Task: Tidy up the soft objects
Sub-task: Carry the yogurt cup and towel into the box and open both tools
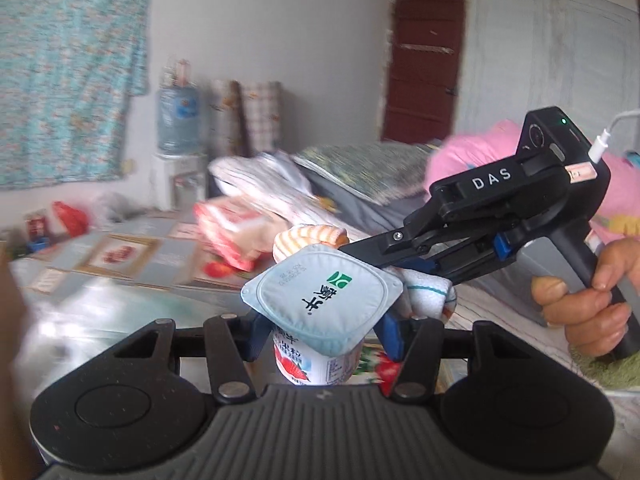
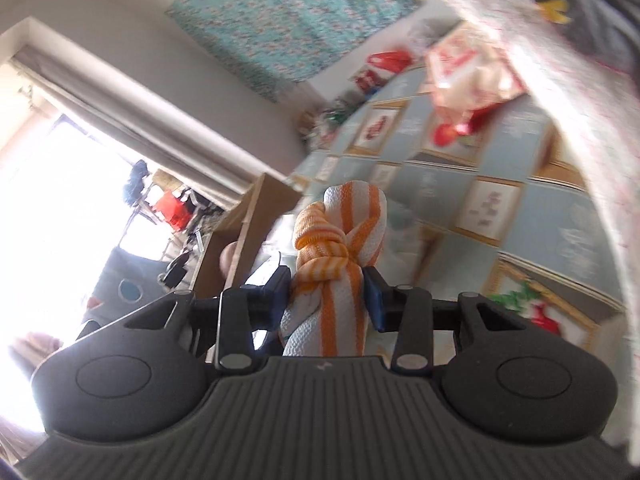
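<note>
A yogurt cup (image 1: 324,296) with a pale blue foil lid and a strawberry label stands upright between the blue pads of my left gripper (image 1: 324,334), which is shut on its sides. My right gripper (image 2: 327,296) is shut on a knotted white towel with orange stripes (image 2: 340,216). In the left wrist view the right gripper (image 1: 384,260) reaches in from the right, held by a person's hand (image 1: 584,304). The striped towel (image 1: 308,236) shows just behind the cup's lid, and its other end hangs below the fingers.
A tablecloth with framed pictures (image 1: 120,256) covers the surface below. On it lies a red and white package (image 1: 228,232). Folded bedding (image 1: 260,184) and a pink quilt (image 1: 480,148) lie behind. A water dispenser (image 1: 178,116) stands by the wall. A cardboard box (image 2: 240,232) sits at the left.
</note>
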Demonstrator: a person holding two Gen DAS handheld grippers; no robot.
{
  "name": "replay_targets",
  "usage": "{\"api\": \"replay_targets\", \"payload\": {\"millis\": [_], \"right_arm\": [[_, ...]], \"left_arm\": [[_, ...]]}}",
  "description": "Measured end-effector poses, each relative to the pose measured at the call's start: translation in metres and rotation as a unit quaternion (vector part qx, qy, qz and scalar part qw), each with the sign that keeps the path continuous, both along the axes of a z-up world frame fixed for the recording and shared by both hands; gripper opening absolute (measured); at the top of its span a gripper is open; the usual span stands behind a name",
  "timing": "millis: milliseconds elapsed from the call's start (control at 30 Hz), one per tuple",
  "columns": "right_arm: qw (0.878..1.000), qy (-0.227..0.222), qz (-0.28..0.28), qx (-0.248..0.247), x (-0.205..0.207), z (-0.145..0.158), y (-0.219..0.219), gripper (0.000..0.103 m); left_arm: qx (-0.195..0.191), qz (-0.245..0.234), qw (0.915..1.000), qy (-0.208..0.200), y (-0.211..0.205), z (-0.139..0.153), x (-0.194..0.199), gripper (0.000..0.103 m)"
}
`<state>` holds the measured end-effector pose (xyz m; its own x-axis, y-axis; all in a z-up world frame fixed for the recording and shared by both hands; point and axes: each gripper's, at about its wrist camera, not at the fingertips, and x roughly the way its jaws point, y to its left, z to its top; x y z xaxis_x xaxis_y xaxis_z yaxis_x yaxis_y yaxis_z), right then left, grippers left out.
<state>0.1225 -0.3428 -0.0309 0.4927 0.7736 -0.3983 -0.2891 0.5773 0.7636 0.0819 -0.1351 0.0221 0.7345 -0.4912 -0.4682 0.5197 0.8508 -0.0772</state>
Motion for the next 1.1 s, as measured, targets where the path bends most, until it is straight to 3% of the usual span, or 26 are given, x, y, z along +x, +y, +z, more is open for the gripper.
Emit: {"api": "replay_targets", "payload": {"millis": [233,400,600,733,900,1100], "right_arm": [[0.993,-0.036,0.116,-0.001,0.032,0.044,0.125,0.038],[0.98,-0.032,0.192,-0.034,0.052,0.049,0.223,0.038],[0.96,-0.02,0.258,-0.112,0.07,0.034,0.313,0.039],[0.946,-0.024,0.281,-0.162,0.071,0.028,0.35,0.039],[0.922,-0.065,0.298,-0.237,0.059,0.025,0.372,0.039],[0.903,-0.094,0.31,-0.281,0.058,0.021,0.386,0.039]], "left_arm": [[0.0,0.109,0.9937,-0.024,0.086,0.037,-0.022,0.056],[-0.014,0.187,0.9823,0.006,0.147,0.037,-0.024,0.056],[-0.042,0.252,0.9643,0.068,0.199,0.015,-0.015,0.056],[-0.061,0.267,0.957,0.096,0.222,0.002,-0.012,0.056],[-0.076,0.265,0.9542,0.116,0.241,-0.015,-0.015,0.056],[-0.08,0.27,0.9515,0.124,0.249,-0.028,-0.018,0.056]]}}
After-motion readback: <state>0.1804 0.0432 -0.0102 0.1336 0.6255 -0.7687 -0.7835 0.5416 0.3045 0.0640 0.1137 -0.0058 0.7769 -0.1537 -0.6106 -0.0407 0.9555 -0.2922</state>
